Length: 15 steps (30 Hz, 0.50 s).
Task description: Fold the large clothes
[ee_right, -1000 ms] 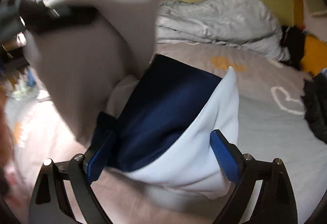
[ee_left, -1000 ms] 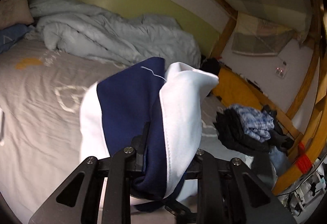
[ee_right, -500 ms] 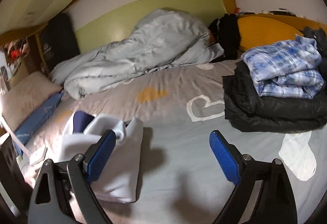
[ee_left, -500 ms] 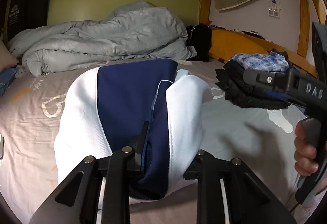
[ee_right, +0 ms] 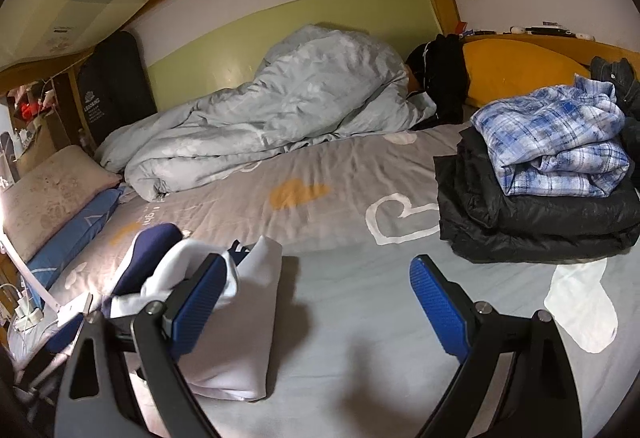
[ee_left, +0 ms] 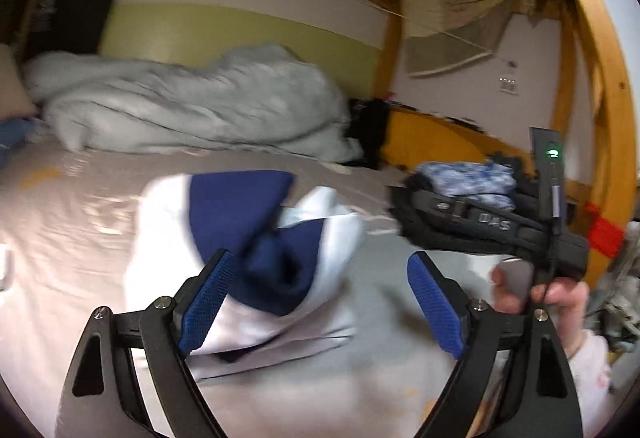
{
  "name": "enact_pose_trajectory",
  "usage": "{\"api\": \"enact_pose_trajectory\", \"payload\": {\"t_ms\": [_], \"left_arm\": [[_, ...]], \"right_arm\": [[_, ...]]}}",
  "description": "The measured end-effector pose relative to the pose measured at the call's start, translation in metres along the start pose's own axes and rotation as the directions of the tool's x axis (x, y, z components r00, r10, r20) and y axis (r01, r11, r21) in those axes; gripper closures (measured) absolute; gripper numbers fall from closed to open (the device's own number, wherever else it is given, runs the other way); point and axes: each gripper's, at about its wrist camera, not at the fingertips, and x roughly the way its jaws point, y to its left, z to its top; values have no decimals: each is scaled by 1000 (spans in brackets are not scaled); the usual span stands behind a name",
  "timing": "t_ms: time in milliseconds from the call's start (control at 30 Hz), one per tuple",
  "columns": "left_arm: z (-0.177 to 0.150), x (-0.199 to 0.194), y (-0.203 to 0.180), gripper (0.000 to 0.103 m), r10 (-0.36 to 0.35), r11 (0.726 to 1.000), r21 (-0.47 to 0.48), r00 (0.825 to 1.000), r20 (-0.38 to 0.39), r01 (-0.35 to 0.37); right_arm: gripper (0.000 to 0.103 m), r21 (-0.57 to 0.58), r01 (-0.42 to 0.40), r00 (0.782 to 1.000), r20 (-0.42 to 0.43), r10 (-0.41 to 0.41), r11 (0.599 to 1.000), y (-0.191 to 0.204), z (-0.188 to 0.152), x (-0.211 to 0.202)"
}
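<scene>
The folded navy and white garment [ee_left: 248, 238] lies in a bundle on the grey bed sheet [ee_left: 360, 378]. My left gripper [ee_left: 322, 304] hangs just over it with its jaws opening. The bundle sits near the left blue pad [ee_left: 208, 302], and neither pad presses on it. In the right wrist view the same garment [ee_right: 240, 318] lies at the lower left beside the left finger. My right gripper [ee_right: 320, 306] is open over bare sheet with nothing between its pads. A hand [ee_left: 552, 294] holds the right gripper's black body [ee_left: 488, 218].
A folded black jacket [ee_right: 540, 222] with a blue plaid shirt [ee_right: 560, 142] on top sits on the right of the bed. A white sock [ee_right: 580, 302] lies in front of it. A crumpled grey duvet [ee_right: 280, 118] fills the far side. Pillows [ee_right: 48, 194] lie at the left.
The left gripper, shut on the garment before, has let go and spread its jaws; the bundle now rests on the sheet. The right gripper pulled up and away from the cloth, then held still.
</scene>
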Motion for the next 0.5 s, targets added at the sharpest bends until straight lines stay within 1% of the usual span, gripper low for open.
{"api": "enact_pose_trajectory", "payload": {"t_ms": [67, 100, 167, 200, 267, 333, 367, 400, 433, 467, 500], "left_arm": [[0, -11, 15, 16, 62, 998, -26, 998, 23, -61], [0, -13, 23, 16, 112, 993, -25, 993, 29, -111], [-2, -12, 42, 16, 209, 977, -48, 978, 16, -208], [-4, -9, 55, 16, 231, 969, -84, 973, -4, -231], [-11, 1, 88, 16, 227, 950, -203, 972, -67, -236], [-24, 11, 114, 16, 212, 919, -316, 971, -113, -237], [-30, 18, 123, 17, 203, 904, -352, 968, -144, -242], [-37, 26, 128, 17, 182, 900, -366, 967, -177, -236], [-42, 38, 129, 18, 147, 905, -365, 967, -209, -217], [-47, 46, 128, 19, 121, 910, -363, 966, -229, -200], [-51, 50, 128, 19, 108, 909, -371, 967, -230, -190]], "right_arm": [[10, -6, -17, 1000, 2, 17, 1000, 4, 0, -1], [10, -15, -34, 999, 1, 34, 999, 8, 0, -3], [10, -24, -77, 997, -3, 77, 997, 18, -1, -6], [10, -29, -118, 993, -11, 118, 993, 26, -2, -7], [10, -50, -177, 984, -25, 176, 983, 43, -5, -7], [12, -85, -209, 978, -41, 206, 974, 62, -9, -7], [13, -104, -223, 974, -52, 219, 969, 74, -11, -5], [13, -120, -236, 971, -69, 229, 964, 83, -14, -3], [16, -134, -243, 968, -91, 233, 961, 91, -16, 0], [19, -151, -236, 967, -129, 218, 960, 99, -20, 8], [27, -163, -210, 968, -170, 182, 964, 104, -24, 17]]}}
